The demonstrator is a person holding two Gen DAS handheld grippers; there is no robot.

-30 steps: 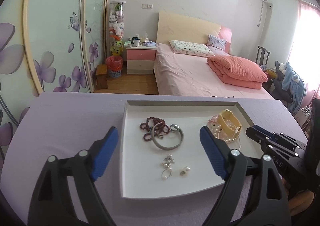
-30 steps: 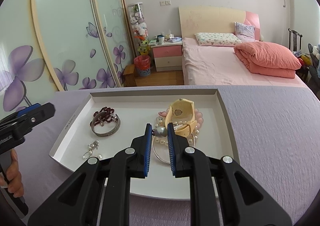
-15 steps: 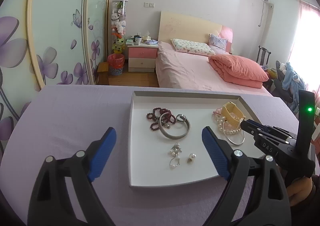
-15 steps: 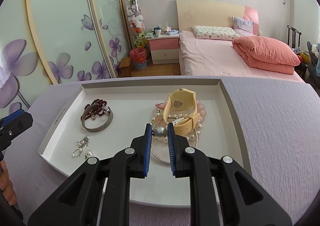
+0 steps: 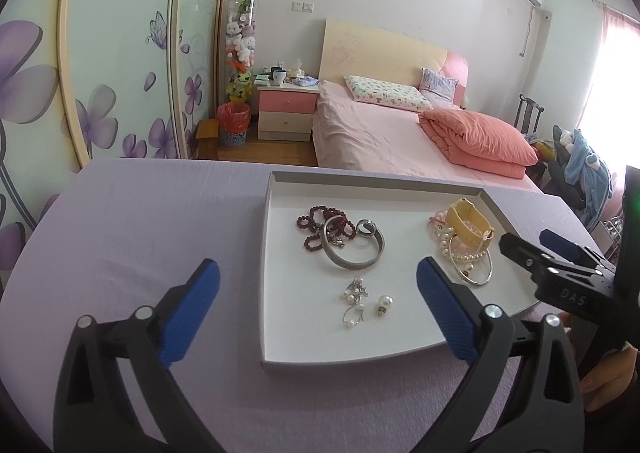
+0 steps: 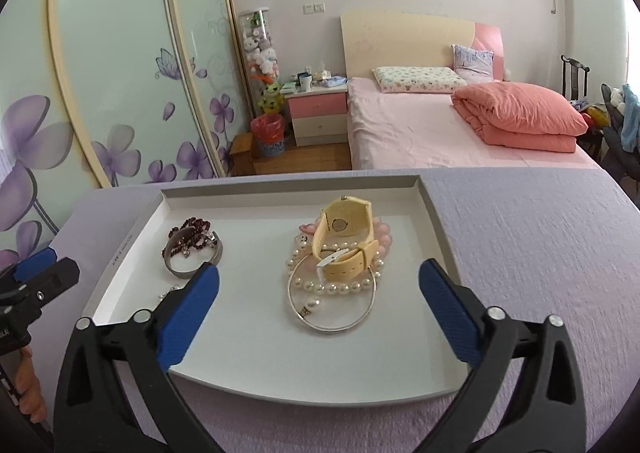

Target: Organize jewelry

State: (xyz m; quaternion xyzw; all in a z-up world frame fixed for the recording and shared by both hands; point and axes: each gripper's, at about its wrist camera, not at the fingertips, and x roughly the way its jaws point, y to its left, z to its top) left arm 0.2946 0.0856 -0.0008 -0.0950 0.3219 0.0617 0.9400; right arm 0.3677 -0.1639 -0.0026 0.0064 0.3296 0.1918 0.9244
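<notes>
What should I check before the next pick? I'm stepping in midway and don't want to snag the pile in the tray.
1. Right gripper empty: ok. Its jaws have just been opening and stand wide, nothing between the pads.
2. Left gripper empty: ok, wide open, just opened further.
3. Bangle free to lift: not ok, the pearl strand lies across it.
4. Watch clear of the pile: not ok, it sits on the pearls.
5. Earrings separate: ok, apart from the cuff.
6. Tray flat on the table: ok.
</notes>
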